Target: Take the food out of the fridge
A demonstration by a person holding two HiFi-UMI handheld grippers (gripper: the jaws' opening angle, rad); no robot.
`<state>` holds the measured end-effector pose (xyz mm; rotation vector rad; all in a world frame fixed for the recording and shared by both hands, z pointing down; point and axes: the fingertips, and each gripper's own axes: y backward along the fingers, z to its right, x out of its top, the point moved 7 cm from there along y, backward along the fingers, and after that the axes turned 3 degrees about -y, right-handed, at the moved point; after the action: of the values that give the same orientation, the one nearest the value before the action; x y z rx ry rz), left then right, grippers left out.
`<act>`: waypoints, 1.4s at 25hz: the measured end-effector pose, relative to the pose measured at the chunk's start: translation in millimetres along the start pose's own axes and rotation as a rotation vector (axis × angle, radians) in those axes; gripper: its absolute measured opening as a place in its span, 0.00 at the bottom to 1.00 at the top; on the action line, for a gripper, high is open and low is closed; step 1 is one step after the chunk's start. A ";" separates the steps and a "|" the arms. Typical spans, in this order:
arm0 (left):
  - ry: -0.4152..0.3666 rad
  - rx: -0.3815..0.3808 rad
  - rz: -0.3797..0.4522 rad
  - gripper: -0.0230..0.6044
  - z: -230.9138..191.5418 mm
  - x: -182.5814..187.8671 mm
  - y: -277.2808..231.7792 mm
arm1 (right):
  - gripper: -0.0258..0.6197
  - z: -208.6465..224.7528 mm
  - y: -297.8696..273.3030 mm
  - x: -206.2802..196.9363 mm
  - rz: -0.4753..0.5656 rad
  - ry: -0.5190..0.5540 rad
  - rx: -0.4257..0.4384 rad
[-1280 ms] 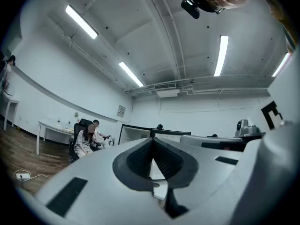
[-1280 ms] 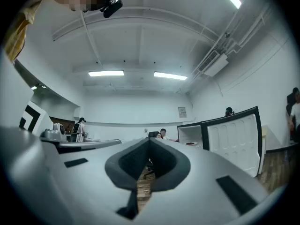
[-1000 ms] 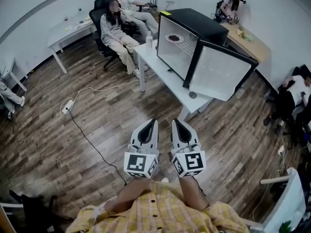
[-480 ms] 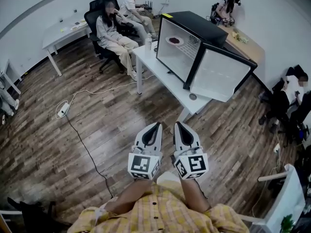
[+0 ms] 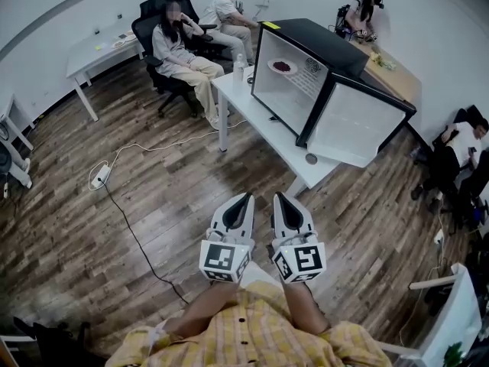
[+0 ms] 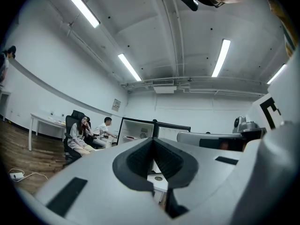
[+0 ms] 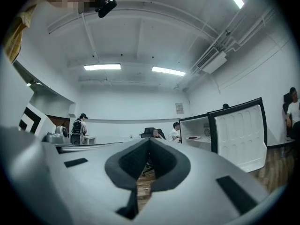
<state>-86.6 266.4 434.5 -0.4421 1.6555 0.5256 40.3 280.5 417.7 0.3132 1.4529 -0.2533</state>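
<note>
Head view: we hold the left gripper (image 5: 244,197) and right gripper (image 5: 278,197) side by side over the wood floor (image 5: 153,205), well apart from the open fridge (image 5: 336,48). The food (image 5: 283,66) sits on its shelf. The fridge is slightly further right in frame than a second ago.
Left gripper view: jaws together, empty. The ceiling lamps (image 6: 224,57) show in the gripper views only.
Right gripper view: jaws together, empty.

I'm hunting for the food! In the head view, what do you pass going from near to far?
Checked shirt, left hand-held gripper beside right hand-held gripper, wooden floor, white table, open fridge, plate of food inside.
</note>
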 end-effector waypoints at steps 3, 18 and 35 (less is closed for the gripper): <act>-0.018 -0.008 -0.006 0.05 -16.7 -1.0 -24.3 | 0.05 9.4 -29.1 -2.5 0.017 -0.007 0.010; -0.052 -0.074 -0.079 0.05 -101.0 3.3 -178.1 | 0.05 83.1 -186.6 6.5 0.038 -0.055 -0.035; -0.046 -0.113 -0.094 0.05 -158.1 -1.4 -322.1 | 0.05 173.3 -307.2 7.7 0.040 -0.077 -0.103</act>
<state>-33.3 -88.2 425.1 -0.5838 1.5581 0.5567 93.0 -68.2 408.4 0.2464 1.3773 -0.1562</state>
